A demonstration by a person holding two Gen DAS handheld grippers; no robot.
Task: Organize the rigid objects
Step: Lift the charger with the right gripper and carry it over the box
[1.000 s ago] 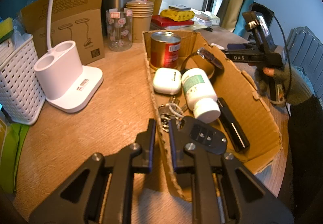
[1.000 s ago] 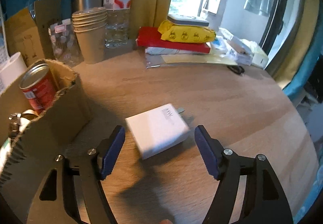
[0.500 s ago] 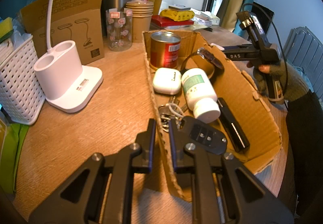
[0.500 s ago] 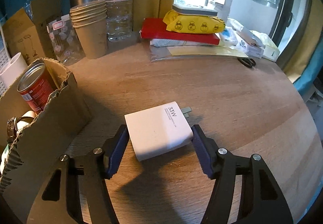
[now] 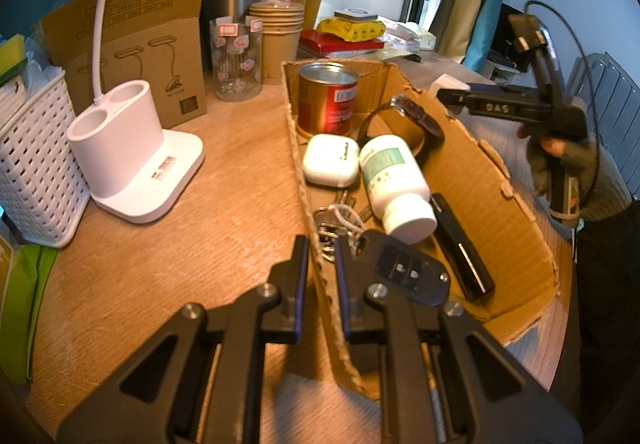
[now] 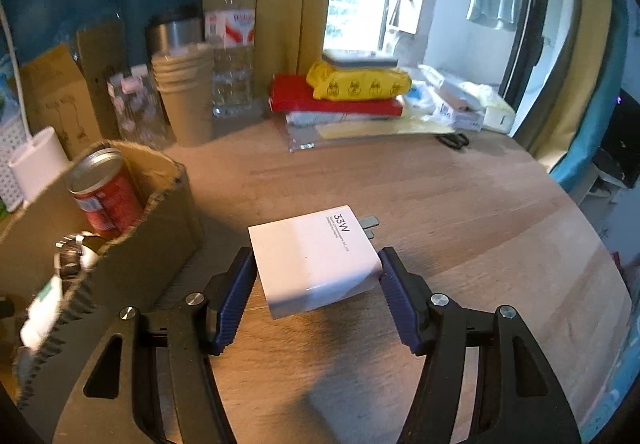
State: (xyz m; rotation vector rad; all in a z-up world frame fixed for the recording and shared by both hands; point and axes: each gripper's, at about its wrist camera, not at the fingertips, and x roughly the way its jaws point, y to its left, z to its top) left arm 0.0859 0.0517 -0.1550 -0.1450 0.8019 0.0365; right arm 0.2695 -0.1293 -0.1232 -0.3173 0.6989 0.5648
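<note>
In the left wrist view the left gripper (image 5: 322,260) sits at the bottom centre of the frame, pointing down and forward, its fingers (image 5: 298,276) drawn together and pinching the near left wall of the cardboard box (image 5: 496,164). It has not shifted against the earlier frames. At the right edge of this view a gloved hand (image 5: 560,164) holds the right gripper (image 5: 452,94) by its handle, the tool reaching toward the upper centre over the box's far rim. A second ago that hand sat lower and further right; now it is higher in the frame and the white charger (image 5: 448,81) shows at the gripper's tip.

In the right wrist view the right gripper (image 6: 316,276) fills the lower half of the frame, tilted downward, with both blue pads (image 6: 234,296) pressed on the sides of the charger (image 6: 312,260), clamped on it. The charger is in the centre of the frame, its prongs pointing to the upper right, and its shadow lies apart from it on the wooden table (image 6: 460,212), so it looks lifted. A second ago the pads stood well apart on either side of the charger as it lay on the table.

Inside the box, middle of the left wrist view, lie a red can (image 5: 328,98), a white earbud case (image 5: 330,160), a pill bottle (image 5: 396,184), a watch (image 5: 416,116), a car key (image 5: 408,272) and a black stick (image 5: 460,244).
</note>
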